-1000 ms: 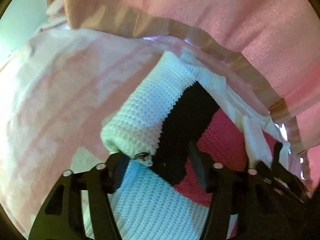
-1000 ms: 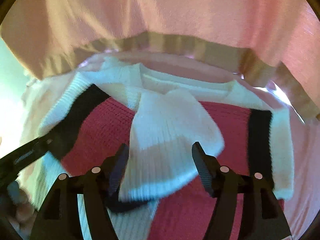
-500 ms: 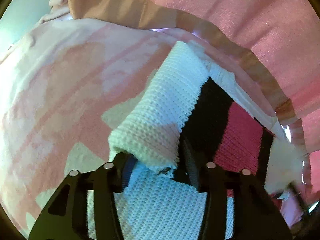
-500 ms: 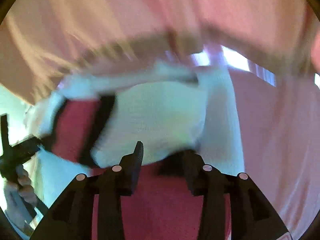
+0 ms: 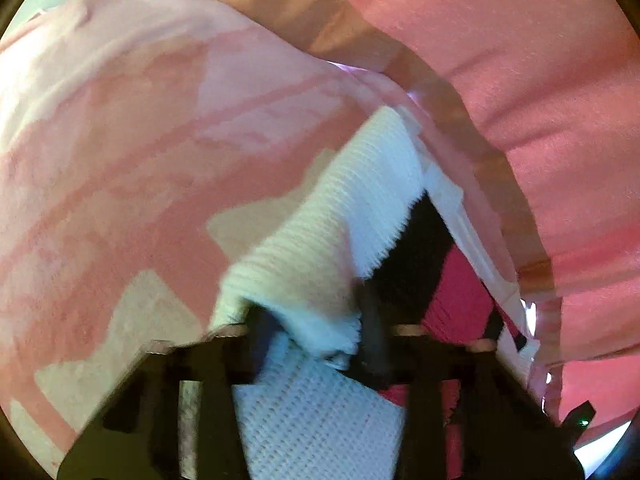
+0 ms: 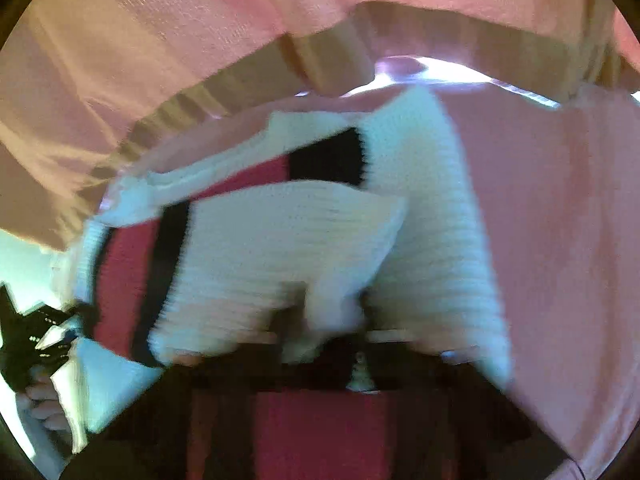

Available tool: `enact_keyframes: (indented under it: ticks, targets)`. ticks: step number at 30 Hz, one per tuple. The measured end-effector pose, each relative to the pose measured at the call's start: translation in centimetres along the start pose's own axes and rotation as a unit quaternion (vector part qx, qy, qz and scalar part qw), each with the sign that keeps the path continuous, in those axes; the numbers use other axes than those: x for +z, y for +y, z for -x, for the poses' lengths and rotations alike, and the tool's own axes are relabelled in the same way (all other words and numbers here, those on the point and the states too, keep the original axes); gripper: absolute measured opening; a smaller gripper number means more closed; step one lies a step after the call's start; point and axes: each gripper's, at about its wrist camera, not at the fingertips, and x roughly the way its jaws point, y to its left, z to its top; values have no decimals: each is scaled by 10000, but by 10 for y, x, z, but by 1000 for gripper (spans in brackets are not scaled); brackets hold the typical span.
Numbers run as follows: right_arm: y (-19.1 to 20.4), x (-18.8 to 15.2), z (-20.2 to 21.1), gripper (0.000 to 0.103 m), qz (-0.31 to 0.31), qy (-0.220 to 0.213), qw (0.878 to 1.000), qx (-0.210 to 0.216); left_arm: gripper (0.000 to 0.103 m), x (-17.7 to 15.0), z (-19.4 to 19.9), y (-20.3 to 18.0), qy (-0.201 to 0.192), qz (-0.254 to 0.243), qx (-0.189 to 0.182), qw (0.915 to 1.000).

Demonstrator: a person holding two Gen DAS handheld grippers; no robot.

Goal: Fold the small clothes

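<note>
Where the left wrist camera looks out along its fingers, the left gripper (image 5: 316, 332) has them drawn in on the white cuff of a sleeve (image 5: 320, 276), with knit bunched between them and spilling over the tips. That sleeve belongs to a small knitted sweater (image 5: 456, 292) banded in white, black and deep pink, which lies on a pale pink patterned sheet (image 5: 140, 160). The sleeve rises from the gripper toward the upper right, where a black band crosses it and the pink body shows beyond. More white knit (image 5: 320, 420) lies flat beneath the fingers. A darker pink blanket (image 5: 540, 80) with a tan border hangs over the top and right of the view, its edge reaching down close to the sweater.

In the right wrist view the picture is smeared by motion. The right gripper (image 6: 320, 344) sits low in the frame with the other white sleeve (image 6: 280, 252) draped over its tips; the fingers seem to be closed on that cloth, though the blur makes this hard to confirm. The sleeve is stretched leftward across the sweater's pink front (image 6: 124, 264), past a black band. A second white stretch of knit (image 6: 432, 220) runs down the right side, next to the pink sheet (image 6: 560, 240). At the far left edge the left gripper (image 6: 36, 328) holds white fabric, and the person's fingers (image 6: 40, 400) show just below it. The blanket (image 6: 200, 20) hangs across the top.
</note>
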Motion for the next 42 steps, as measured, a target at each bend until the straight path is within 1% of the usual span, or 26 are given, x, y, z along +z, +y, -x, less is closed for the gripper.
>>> enact_keyframes:
  ticks: [2,4,6,8,9,10,12,13,14,17,19,20,23,25,26,27,28,29,30,31,32,34,36,37,39,42]
  targets:
    - [12,11,20,7,35,-399,9990,223,11,3,2,-1,-49,-42,-30,10000]
    - [30,19,51,6,341,-857,9949,410,9,7,18,-9,-345,-173,-100,9992]
    - [50,27,91,6,654,-1371,9860,683,9,9,35,-20,-684,-381,-83,9969]
    - [54,29,107,6,940,-1637,9805,551,9,7,41,-23,-818,-523,7,9953]
    - [46,29,98,6,1079,-1604,9810,148,9,7,36,-23,-775,-586,101,9952]
    - [29,29,79,6,946,-1346,9863,-54,9,4,29,-21,-671,-633,178,9956]
    - [-17,20,26,6,272,-458,9984,-165,9,0,10,-14,-326,-571,355,9972]
    - [-27,16,13,6,184,-271,9991,-257,9,-2,4,-13,-239,-534,376,9976]
    - [-29,15,9,6,212,-245,9990,-314,9,-4,3,-13,-232,-547,403,9974]
    - [-9,30,38,6,443,-694,9966,-53,9,-4,10,-24,-506,-819,591,9936]
    - [1,34,50,6,629,-875,9942,59,10,-1,12,-22,-554,-817,644,9930]
    - [1,33,45,6,672,-816,9944,-10,10,1,7,-18,-499,-771,657,9936]
    - [-25,15,1,6,565,-167,9972,-453,10,-4,-2,-12,-339,-769,654,9943]
    - [-29,13,-1,7,587,-210,9973,-396,11,-6,-2,-16,-393,-906,747,9923]
    - [-26,16,3,13,562,-164,9975,-407,11,-7,-2,-17,-400,-954,784,9915]
    - [-22,20,13,17,520,-232,9973,-465,12,-7,-1,-15,-398,-950,769,9917]
    - [-16,21,23,20,552,-400,9953,-689,13,-6,-1,-14,-380,-938,750,9920]
    - [-9,22,36,25,691,-615,9912,-943,13,-5,-1,-12,-350,-910,708,9927]
    - [10,23,52,25,955,-936,9840,-1177,14,-3,0,-11,-298,-868,638,9937]
    - [23,22,62,27,1102,-1127,9802,-1198,14,-2,1,-9,-257,-840,600,9943]
    - [46,25,70,34,1233,-1267,9796,-951,14,-1,0,-10,-237,-813,570,9948]
    - [92,33,60,44,1445,-985,9843,-222,15,-1,0,-7,-202,-801,527,9952]
    - [145,35,29,44,1767,-537,9817,452,15,-2,0,-9,-222,-864,548,9945]
    - [171,35,9,44,1935,-320,9784,650,15,-3,0,-10,-238,-893,555,9942]
    - [222,33,-34,44,2336,-85,9691,781,15,-4,0,-9,-247,-904,559,9940]
    - [268,30,-80,44,2666,124,9609,737,15,-3,2,-9,-246,-965,540,9936]
